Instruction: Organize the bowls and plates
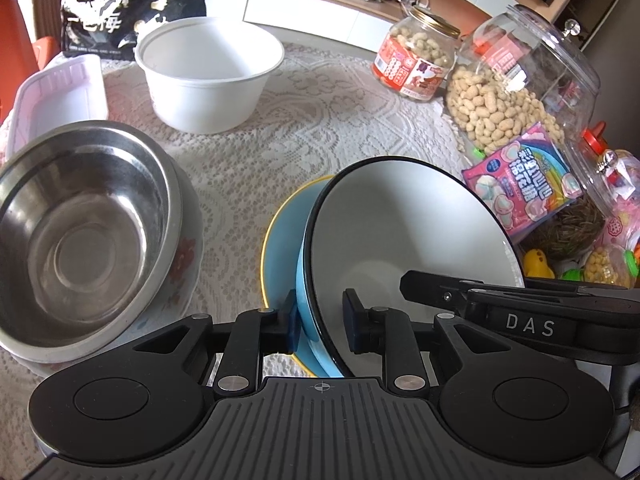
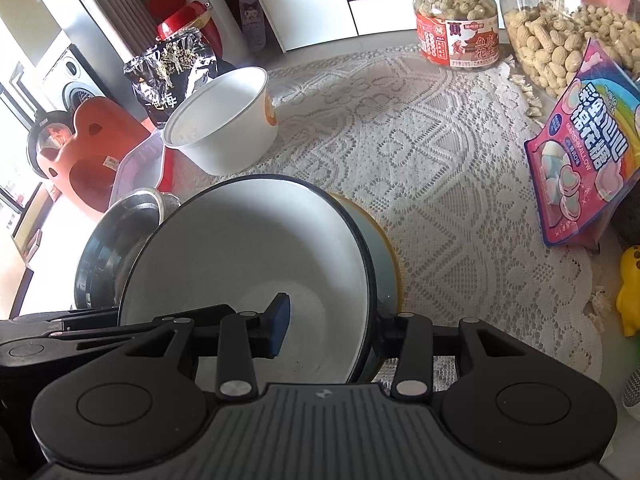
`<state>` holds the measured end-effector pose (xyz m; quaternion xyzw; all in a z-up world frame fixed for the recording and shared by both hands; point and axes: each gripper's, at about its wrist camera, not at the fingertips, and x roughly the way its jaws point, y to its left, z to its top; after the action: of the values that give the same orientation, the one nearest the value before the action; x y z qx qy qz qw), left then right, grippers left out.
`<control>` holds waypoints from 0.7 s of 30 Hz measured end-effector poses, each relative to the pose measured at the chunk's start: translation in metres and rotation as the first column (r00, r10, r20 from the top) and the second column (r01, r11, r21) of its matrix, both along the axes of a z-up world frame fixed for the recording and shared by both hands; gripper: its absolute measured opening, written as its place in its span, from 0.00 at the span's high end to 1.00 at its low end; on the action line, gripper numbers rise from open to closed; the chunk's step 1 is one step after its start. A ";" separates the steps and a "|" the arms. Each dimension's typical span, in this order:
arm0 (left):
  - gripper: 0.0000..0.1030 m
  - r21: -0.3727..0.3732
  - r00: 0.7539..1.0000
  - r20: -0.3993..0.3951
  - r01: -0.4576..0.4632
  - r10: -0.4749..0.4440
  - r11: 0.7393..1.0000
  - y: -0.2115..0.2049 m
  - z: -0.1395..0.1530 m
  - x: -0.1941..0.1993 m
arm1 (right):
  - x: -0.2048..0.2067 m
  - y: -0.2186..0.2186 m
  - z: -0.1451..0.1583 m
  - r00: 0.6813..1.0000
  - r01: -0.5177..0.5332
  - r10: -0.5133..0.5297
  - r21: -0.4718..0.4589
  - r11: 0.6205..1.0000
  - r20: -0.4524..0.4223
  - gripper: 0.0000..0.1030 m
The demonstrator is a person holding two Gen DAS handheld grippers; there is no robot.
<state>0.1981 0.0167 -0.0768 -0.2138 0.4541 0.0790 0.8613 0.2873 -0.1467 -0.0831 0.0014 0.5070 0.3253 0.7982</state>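
Note:
A blue bowl (image 1: 400, 232) (image 2: 248, 256) with a white inside and a black rim leans tilted on a blue plate with a yellow rim (image 1: 280, 248) (image 2: 390, 264). My right gripper (image 2: 332, 324) is shut on the bowl's wall, one pad inside and one finger outside; its finger (image 1: 424, 285) also shows in the left wrist view. My left gripper (image 1: 322, 324) straddles the opposite wall. Its outer pad lies against the blue side, and a sliver of white shows beside the inner pad. A steel bowl (image 1: 80, 232) (image 2: 116, 248) sits nested in a flowered white bowl (image 1: 188, 256) to the left.
A white paper bowl (image 1: 208, 76) (image 2: 228, 120) stands further back on the lace cloth, with a pink tray (image 1: 60, 92) and a black snack bag (image 1: 132, 4) at the left. Peanut jars (image 1: 416, 60) (image 1: 512, 92) and a pink marshmallow bag (image 1: 520, 184) crowd the right side.

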 end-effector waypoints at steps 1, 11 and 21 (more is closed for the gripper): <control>0.76 0.005 1.000 0.002 -0.003 0.003 1.000 0.000 0.001 0.000 | 0.000 0.000 0.000 1.000 0.001 -0.001 0.001 1.000 0.001 0.60; 0.77 0.017 1.000 0.023 -0.021 0.021 1.000 0.004 0.004 -0.003 | 0.001 -0.003 0.004 1.000 0.013 -0.014 0.011 1.000 0.018 0.60; 0.79 0.070 0.988 0.142 -0.072 0.061 0.995 0.013 0.027 -0.015 | -0.004 -0.006 0.016 0.994 0.026 -0.027 0.013 1.000 0.111 0.59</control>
<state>0.1828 0.0301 -0.0502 -0.2013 0.3820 0.1095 0.8953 0.2834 -0.1529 -0.0674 -0.0054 0.4600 0.3172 0.8293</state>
